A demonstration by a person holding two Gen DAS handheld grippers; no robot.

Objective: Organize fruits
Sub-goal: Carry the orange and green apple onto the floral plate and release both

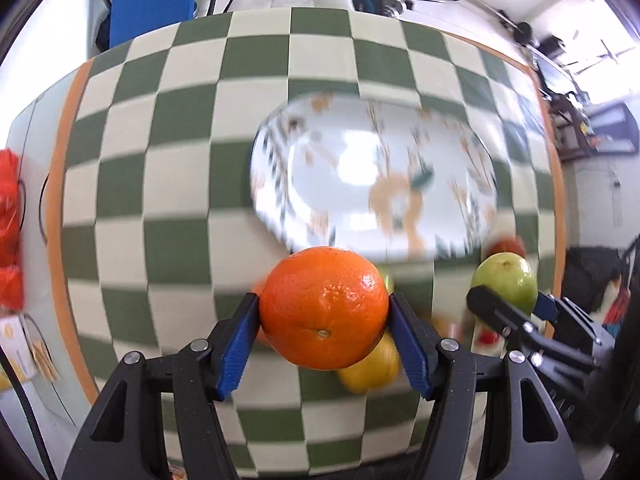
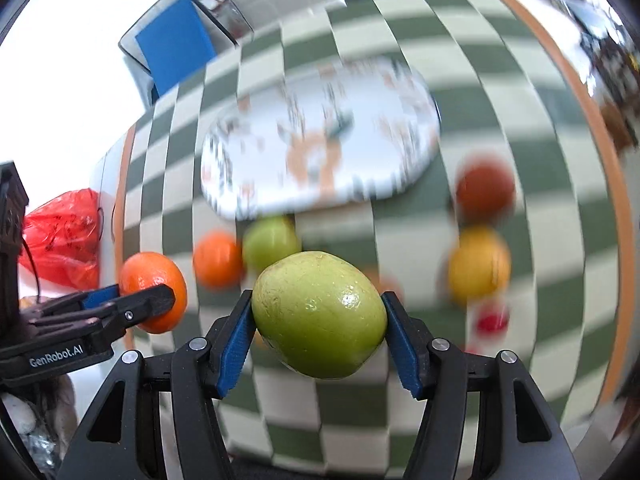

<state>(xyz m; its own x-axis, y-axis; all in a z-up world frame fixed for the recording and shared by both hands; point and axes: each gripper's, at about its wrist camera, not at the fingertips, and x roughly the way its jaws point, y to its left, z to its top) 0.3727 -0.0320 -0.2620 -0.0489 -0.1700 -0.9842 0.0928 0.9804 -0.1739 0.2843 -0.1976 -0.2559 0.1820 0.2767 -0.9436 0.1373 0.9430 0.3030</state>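
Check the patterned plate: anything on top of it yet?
Nothing visible on the plate; its printed face shows bare in both views, though blurred. The orange hides its near rim in the left view. Loose fruit lies on the checkered cloth beside it.

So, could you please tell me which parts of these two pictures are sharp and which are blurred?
Left wrist view: the orange in the left gripper is sharp, the plate smeared. Right wrist view: the green fruit in the right gripper is crisp, the checkered cloth streaked.

Left hand-held gripper [image 1: 324, 312] and right hand-held gripper [image 2: 319, 314] side by side, each clamped on a fruit
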